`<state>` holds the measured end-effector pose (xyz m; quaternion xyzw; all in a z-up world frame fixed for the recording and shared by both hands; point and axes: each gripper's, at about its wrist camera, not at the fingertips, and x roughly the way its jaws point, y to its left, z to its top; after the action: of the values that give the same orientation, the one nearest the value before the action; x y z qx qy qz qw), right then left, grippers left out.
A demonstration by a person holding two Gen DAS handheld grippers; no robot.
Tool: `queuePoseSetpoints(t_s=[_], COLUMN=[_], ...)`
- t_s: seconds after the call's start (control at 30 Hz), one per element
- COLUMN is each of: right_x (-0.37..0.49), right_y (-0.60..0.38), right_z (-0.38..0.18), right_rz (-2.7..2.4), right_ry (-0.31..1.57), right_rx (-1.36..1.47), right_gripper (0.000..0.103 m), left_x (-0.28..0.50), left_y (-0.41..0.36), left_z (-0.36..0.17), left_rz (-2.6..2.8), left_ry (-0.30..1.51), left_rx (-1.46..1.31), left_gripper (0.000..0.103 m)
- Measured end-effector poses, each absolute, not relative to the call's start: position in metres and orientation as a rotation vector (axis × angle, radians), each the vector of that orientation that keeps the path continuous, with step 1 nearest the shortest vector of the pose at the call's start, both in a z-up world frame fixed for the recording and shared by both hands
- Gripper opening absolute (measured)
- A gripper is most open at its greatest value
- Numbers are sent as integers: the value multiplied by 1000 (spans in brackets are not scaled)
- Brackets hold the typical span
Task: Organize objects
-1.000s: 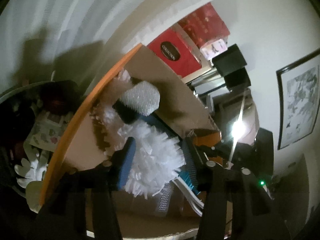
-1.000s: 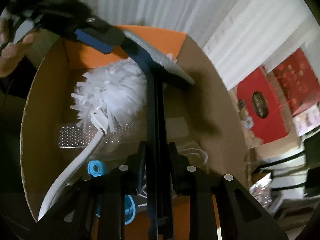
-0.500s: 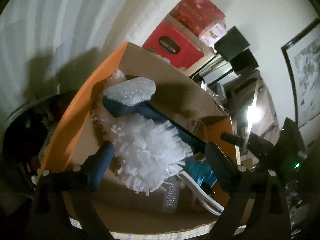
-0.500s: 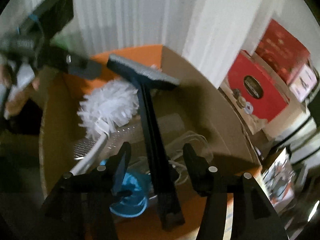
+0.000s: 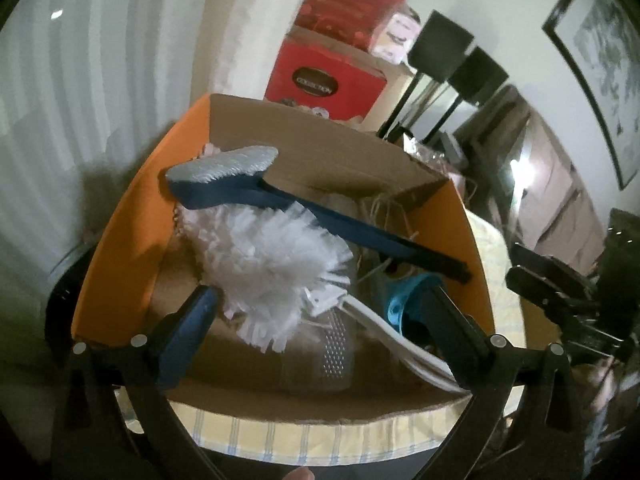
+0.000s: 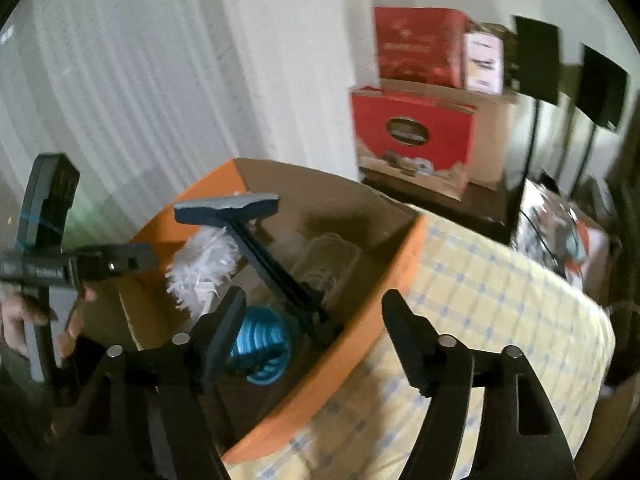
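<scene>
Landmark: cardboard box (image 5: 344, 152), orange flaps, sitting on yellow checked cloth (image 6: 500, 300).

Inside box: blue scrub brush (image 5: 224, 184), bristle head up against far-left orange flap, handle slanting down toward near-right corner. Same brush in right view (image 6: 228, 208), head raised, handle running down into box. Not gripped by either claw.

Under brush head: white fluffy duster (image 5: 268, 260), white handle trailing to near-right corner of box. Also seen in right view (image 6: 204, 264).

Beside duster handle, box floor: metal grater (image 5: 334, 344). Near right wall of box: teal coiled item (image 6: 260, 344), identity unclear.

Left claw (image 5: 316, 320): jaws opening, spread wide above near edge of box, nothing pinched; duster and grater seen between fingers but untouched.

Right claw (image 6: 316, 332): jaws opening, above right orange flap of box, nothing between pads.

Left of box in right view: person's hand (image 6: 24, 320) on left claw's grip.

Behind box: red carton (image 6: 412, 132) with oval label, second red carton stacked above, white curtain (image 6: 120, 80) to left.
</scene>
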<state>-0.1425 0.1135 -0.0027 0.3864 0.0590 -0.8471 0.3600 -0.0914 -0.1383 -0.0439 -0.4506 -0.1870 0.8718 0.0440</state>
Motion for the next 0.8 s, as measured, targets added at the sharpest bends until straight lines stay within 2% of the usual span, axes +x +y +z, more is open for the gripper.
queuePoseSetpoints(t_s=[0.4, 0.53, 0.67, 0.8], right_x=[-94, -82, -67, -49], right_y=[155, 166, 177, 190], right_z=[-8, -7, -2, 3], right_rz=[-2388, -2448, -2526, -2589], right_ry=[66, 38, 40, 11], right_rx=[1064, 1079, 1074, 1066], right_gripper=[86, 90, 100, 100], left_x=[-65, -54, -43, -28], left_y=[-82, -69, -58, -46], left_z=[-29, -23, -19, -14], left_rz=[2723, 2752, 2742, 2733], left_ry=[-291, -245, -230, -199], left_rx=[-1316, -1277, -1258, -1216], left_gripper=[102, 102, 102, 102])
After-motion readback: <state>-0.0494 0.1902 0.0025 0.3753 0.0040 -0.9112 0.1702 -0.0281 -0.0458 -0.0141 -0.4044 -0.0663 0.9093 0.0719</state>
